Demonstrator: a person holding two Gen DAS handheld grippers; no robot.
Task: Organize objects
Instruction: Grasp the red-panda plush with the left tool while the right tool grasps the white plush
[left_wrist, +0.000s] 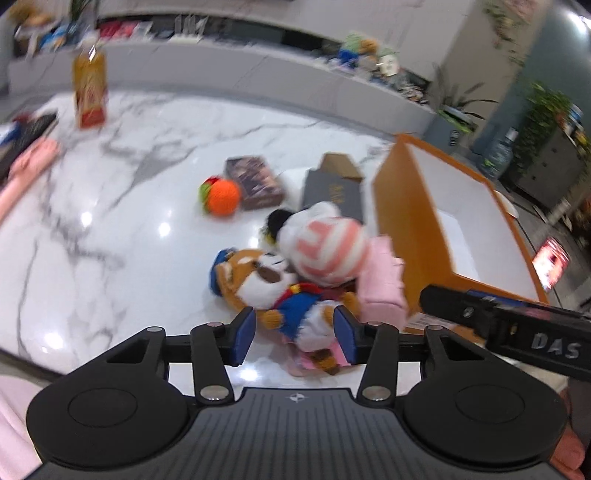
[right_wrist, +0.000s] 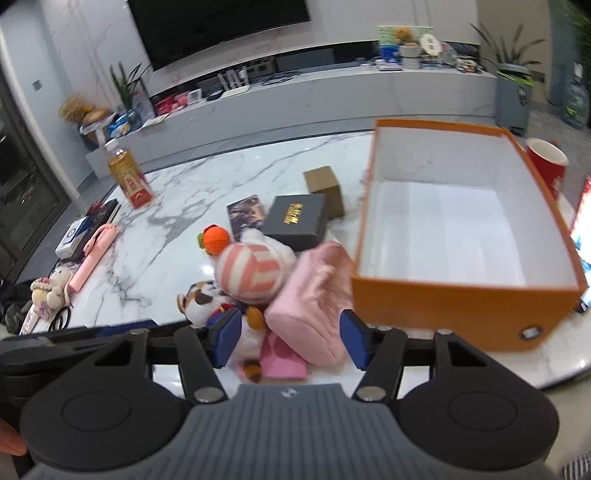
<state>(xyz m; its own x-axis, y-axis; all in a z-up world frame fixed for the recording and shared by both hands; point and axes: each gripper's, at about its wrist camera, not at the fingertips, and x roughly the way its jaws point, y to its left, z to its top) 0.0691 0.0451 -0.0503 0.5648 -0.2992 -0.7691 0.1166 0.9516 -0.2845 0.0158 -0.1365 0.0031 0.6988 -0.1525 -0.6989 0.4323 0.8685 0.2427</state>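
A big white marble table stands in a living room, with a dark TV on the far wall.

The left gripper is partly open. Its blue pads sit on both sides of the fox toy, which lies between them. The picture is too blurry to tell if the pads press on it. The right gripper is partly open too. The pink soft pouch and the fox toy's legs lie between its pads, but I cannot tell if they are touching.

The orange box is the big landmark. It is open and white inside, with nothing in it. The pink soft pouch lies just beside its near left corner. The pink striped plush rests on the fox toy, a bit further left of the box. The black gift box sits near the box's left wall, with a small brown carton behind it. The orange knitted ball and a dark picture box are further left again. A yellow bottle stands well away to the left. A red cup stands just behind the box's far right corner.
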